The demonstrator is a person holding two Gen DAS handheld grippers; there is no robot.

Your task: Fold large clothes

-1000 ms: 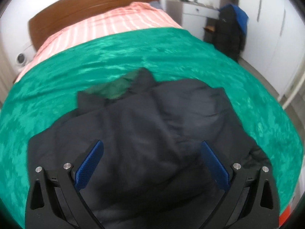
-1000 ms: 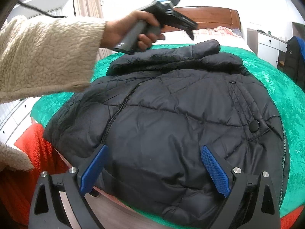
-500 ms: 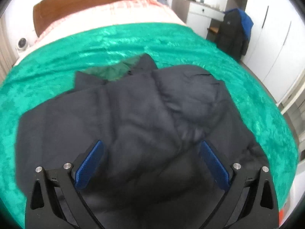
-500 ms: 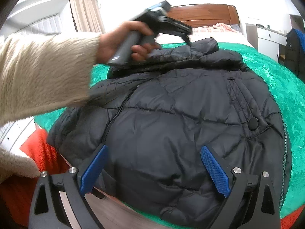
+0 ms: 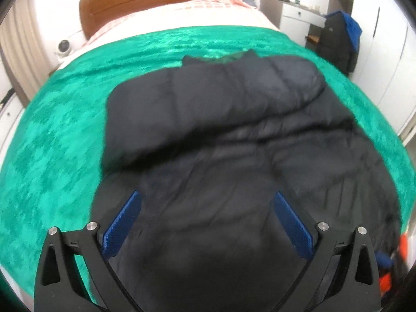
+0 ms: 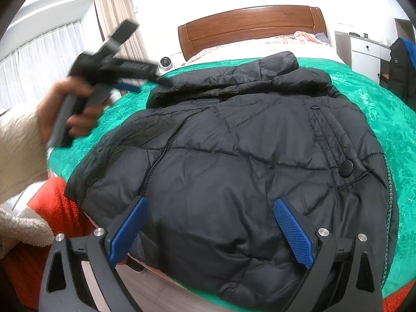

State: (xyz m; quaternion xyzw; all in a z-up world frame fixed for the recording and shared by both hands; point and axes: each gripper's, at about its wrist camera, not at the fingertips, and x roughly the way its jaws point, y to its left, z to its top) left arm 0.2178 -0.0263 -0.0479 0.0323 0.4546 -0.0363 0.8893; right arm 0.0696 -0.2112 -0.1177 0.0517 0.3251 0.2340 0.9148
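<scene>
Black quilted jacket [image 6: 234,161] on green bedspread [image 5: 52,156]: both tools, left [image 5: 205,223] and right [image 6: 208,228], spread empty above it; pinch one hem corner each, fold evenly toward collar.

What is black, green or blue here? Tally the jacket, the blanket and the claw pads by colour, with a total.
Black: 1, the puffer jacket.
Green: 1, the blanket under it.
Blue: 4, two pads on the left claw, two pads on the right claw.
Total: 6.
</scene>
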